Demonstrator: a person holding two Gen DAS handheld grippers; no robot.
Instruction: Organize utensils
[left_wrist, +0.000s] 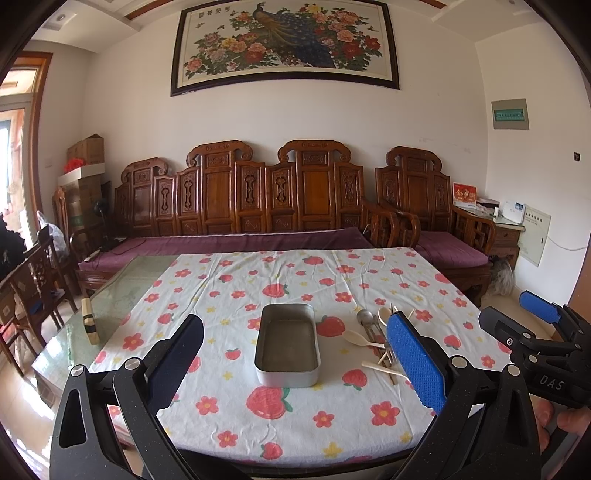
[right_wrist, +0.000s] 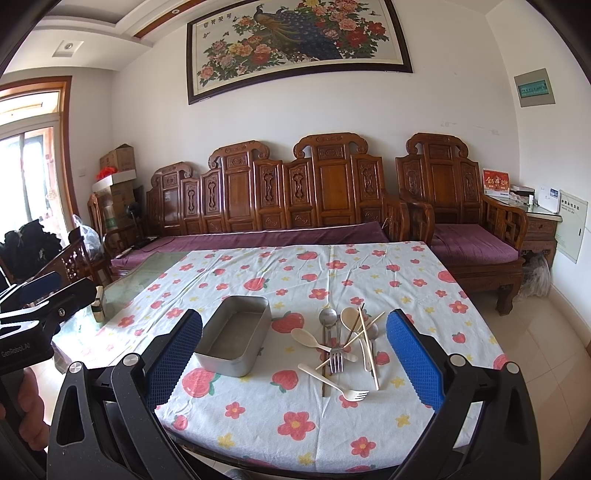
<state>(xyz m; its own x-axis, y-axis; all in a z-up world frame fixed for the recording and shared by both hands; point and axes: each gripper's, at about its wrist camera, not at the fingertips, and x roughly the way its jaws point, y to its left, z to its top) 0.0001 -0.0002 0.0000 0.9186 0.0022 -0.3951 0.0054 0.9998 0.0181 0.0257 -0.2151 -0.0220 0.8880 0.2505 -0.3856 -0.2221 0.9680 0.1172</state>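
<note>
The left gripper (left_wrist: 295, 354) hangs spread wide and empty over the rectangular metal tin (left_wrist: 287, 343); its walls look smooth and dull, and it holds nothing yet. Right of it the utensil pile (right_wrist: 345, 343) lies tangled on the floral tablecloth (right_wrist: 295, 424): steel spoons, a steel fork (right_wrist: 336, 360), pale spoons, thin chopsticks. The right gripper (right_wrist: 295, 354), also spread and empty, would do best lifting the topmost loose piece first.

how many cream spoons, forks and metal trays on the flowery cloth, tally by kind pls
cream-coloured spoons: 2
forks, one silver metal and one cream: 2
rectangular grey metal tray: 1
total: 5
</note>
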